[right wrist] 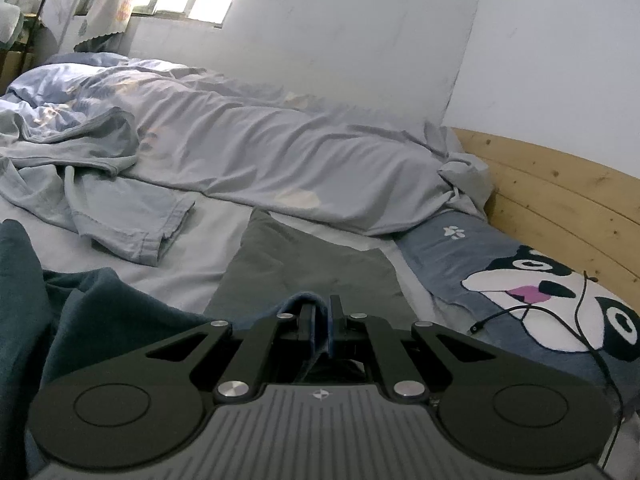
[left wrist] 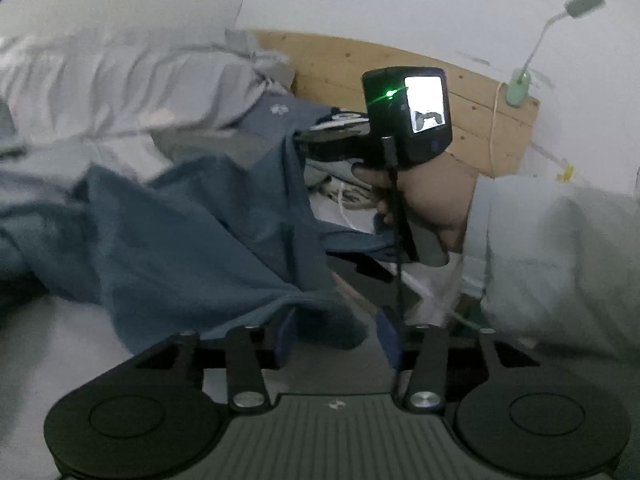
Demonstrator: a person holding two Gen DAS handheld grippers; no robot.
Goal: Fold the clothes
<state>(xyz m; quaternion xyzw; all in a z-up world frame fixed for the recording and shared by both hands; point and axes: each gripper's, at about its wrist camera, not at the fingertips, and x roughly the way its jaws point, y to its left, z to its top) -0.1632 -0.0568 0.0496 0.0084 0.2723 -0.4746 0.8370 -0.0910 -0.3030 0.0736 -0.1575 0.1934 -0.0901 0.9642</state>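
Left wrist view: my left hand-held gripper (left wrist: 334, 340) gapes, seemingly empty, over the blue garment (left wrist: 192, 236), which stretches towards my right hand-held gripper (left wrist: 316, 142), clamped on its edge.

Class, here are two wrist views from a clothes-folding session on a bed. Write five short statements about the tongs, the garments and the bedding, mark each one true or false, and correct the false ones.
1. The right tongs are shut on the dark blue garment. True.
2. The left tongs are clamped tight on the cloth. False: they stand apart, with the garment's edge lying loose between them.
3. A folded grey-green garment lies flat on the bed. True.
4. The headboard is metal. False: it is light wooden planks.
5. The pillow has a plain cover. False: it shows a cartoon dog face.
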